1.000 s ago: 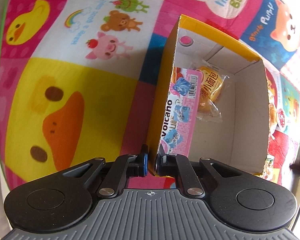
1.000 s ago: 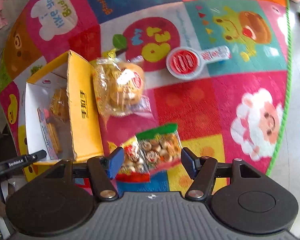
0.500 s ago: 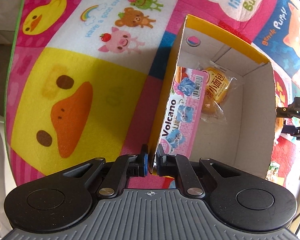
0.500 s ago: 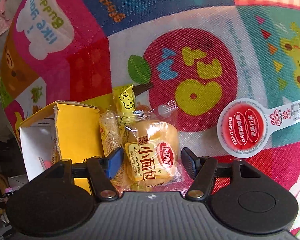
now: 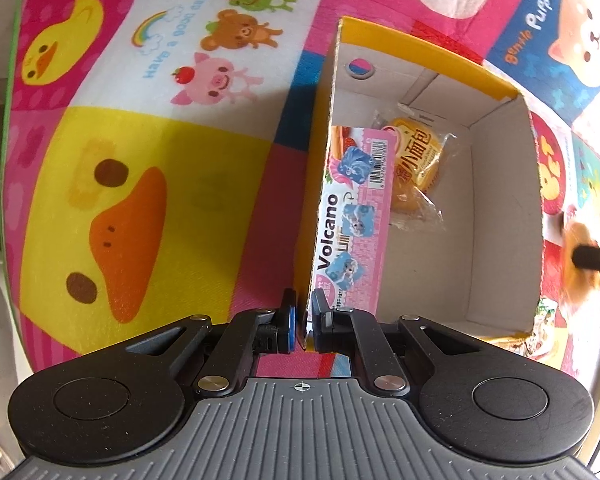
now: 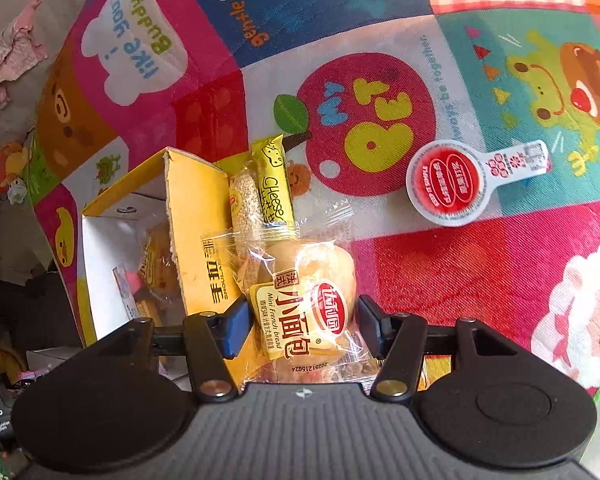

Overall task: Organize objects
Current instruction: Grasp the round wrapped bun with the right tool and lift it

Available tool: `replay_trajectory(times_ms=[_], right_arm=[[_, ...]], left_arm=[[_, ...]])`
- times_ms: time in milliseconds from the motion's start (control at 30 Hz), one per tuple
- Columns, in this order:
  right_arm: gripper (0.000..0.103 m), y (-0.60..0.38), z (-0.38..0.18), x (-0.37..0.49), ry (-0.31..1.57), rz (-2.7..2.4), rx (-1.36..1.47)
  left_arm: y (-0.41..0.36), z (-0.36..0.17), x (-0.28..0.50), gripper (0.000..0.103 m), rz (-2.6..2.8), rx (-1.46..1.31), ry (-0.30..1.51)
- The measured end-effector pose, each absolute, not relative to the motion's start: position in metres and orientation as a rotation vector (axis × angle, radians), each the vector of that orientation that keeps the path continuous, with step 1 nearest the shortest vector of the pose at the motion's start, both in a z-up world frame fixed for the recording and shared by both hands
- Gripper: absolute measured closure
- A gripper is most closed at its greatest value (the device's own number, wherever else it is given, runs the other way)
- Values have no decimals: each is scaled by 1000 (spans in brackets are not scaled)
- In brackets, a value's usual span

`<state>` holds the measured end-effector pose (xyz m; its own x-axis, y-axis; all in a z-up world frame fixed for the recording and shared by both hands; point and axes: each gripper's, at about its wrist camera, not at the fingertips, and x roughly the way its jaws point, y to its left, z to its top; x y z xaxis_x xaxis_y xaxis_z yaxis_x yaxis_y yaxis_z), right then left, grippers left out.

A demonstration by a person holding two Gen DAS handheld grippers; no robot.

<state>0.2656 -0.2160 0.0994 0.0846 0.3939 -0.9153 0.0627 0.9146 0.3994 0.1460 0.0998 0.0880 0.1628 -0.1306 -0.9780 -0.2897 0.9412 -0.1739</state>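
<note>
1. The left gripper [image 5: 303, 320] has its fingers pinched together on the near wall of the yellow cardboard box [image 5: 500, 208]. This grip likely steadies the box while items go in.
2. The box sits on a bright cartoon play mat [image 5: 140, 160] (spread over what could be a worktop or the floor; I cannot tell which). Its open top faces up.
3. Already inside are a pink Volcano pack [image 5: 356, 216], standing against the pinched wall, and a wrapped mini bread [image 5: 416, 164] lying on the box bottom.
4. The right gripper [image 6: 300, 326] has its fingers apart, one on each side of a second bread packet [image 6: 312, 300]. No squeeze shows on the wrapper, so I judge it not yet gripped.
5. That packet lies on the mat just beside the box's outer wall, so the carry over the rim would be short.
6. A cheese stick [image 6: 274, 184] and a sesame-coated bar [image 6: 246, 200] lie touching, partly under the packet's wrapper (they could drag along on a lift).
7. A red round sauce cup [image 6: 448, 184] rests well apart on the mat.
</note>
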Motion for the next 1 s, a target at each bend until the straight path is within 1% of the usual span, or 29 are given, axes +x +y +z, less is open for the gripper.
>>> replay_trajectory(times_ms=[267,400,533,667,1000], right_arm=[[47,-214,126,175,1485,139,445],[47,-199,137,120,1491,91,485],[47,-171,146,82,1508,77,444],[47,-141,155,62,1517,93,392],[47,-87,186,60,1461,136,195]], left_arm=[[104,88,144,93,-37,-283,1394],[107,86,144,93,-94,-277,1384],[107,85,143,92,-154,-241,1371],[110,85,142,92,-175,-248,1366],[125,87,143,93,-188,-237,1348]])
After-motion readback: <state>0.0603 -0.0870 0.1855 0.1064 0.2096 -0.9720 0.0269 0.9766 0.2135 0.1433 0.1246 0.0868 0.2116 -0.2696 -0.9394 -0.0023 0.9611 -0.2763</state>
